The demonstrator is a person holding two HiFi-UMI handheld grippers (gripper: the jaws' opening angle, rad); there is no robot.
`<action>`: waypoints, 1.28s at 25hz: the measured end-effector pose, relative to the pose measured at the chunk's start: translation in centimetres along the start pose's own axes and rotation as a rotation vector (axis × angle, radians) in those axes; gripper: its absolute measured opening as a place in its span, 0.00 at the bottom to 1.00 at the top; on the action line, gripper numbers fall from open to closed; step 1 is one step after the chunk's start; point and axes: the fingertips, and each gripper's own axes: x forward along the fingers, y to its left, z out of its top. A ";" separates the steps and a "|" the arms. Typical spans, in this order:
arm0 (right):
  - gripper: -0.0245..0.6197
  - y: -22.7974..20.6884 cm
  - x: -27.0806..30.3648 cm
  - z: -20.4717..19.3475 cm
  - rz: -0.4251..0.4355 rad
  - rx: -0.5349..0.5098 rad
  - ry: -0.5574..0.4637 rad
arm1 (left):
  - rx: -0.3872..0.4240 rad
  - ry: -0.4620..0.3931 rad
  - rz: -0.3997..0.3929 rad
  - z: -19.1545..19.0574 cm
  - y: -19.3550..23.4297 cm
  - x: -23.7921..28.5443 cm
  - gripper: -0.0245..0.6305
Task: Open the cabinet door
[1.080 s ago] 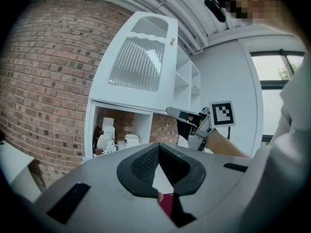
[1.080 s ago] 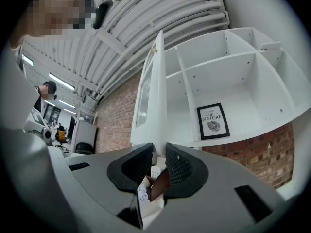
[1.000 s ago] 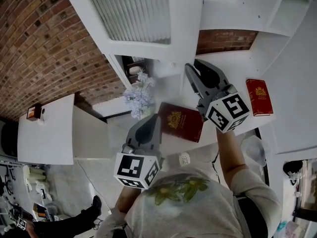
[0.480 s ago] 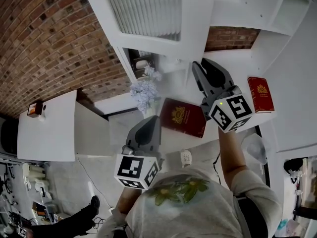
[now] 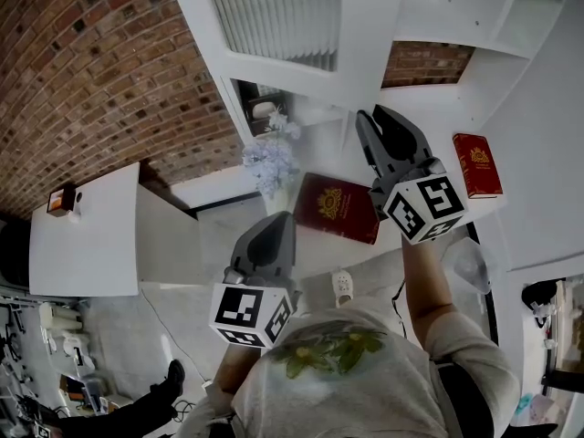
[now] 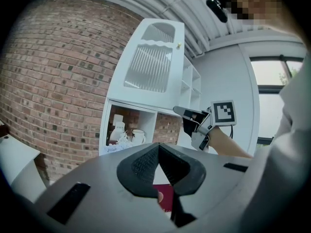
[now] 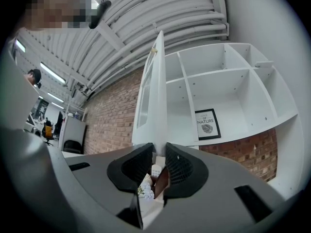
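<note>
Cabinet door (image 5: 283, 16) stands swung out from its frame, edge-on to the right gripper (image 7: 159, 148).

Right gripper: forearm extended toward the door and tilted slightly upward. The jaws are clamped on the door's free edge near its lower corner.

Left gripper (image 6: 158, 145): held close to the body, well short of the door and pointing toward it. Its jaws are closed tip to tip with nothing between them.
</note>
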 end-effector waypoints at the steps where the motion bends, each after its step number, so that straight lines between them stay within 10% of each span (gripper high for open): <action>1: 0.18 0.2 -0.1 0.0 -0.004 -0.001 0.000 | -0.001 -0.002 -0.002 0.0 0.0 -0.2 0.05; 32: 0.16 6.2 -2.7 0.7 -0.041 -0.017 0.007 | -0.029 -0.039 0.043 -0.6 1.7 -7.8 0.05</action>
